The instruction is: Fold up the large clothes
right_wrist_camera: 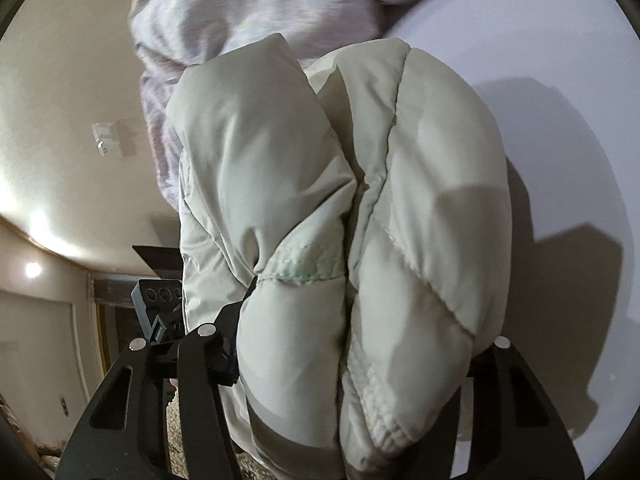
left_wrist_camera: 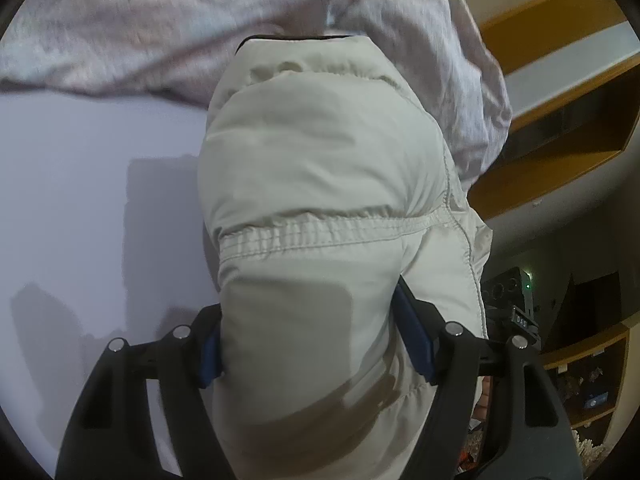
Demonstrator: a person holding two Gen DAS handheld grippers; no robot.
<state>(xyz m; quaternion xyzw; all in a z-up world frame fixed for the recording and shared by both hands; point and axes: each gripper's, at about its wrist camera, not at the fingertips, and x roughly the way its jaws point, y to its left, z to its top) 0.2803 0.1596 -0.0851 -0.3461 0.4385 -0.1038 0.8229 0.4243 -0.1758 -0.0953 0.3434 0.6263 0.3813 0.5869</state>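
A puffy cream quilted jacket (left_wrist_camera: pixel 320 152) fills the middle of the left wrist view. It is lifted off the pale lavender surface (left_wrist_camera: pixel 80 180). My left gripper (left_wrist_camera: pixel 312 340) is shut on it, with both blue pads (left_wrist_camera: pixel 414 336) pressing into the padding just below an elastic seam. In the right wrist view the jacket (right_wrist_camera: pixel 420 160) bulges in two thick folds. My right gripper (right_wrist_camera: pixel 360 344) is clamped on that bunch. Its left finger (right_wrist_camera: pixel 224 344) digs into the fabric and its right finger is mostly hidden behind the padding.
A crumpled pinkish-white cloth (left_wrist_camera: pixel 160 20) (right_wrist_camera: pixel 240 0) lies at the far edge of the lavender surface (right_wrist_camera: pixel 560 60). Wooden shelves (left_wrist_camera: pixel 560 80) stand to the right in the left wrist view. A dark device (right_wrist_camera: pixel 156 292) on a stand sits beyond the surface's edge.
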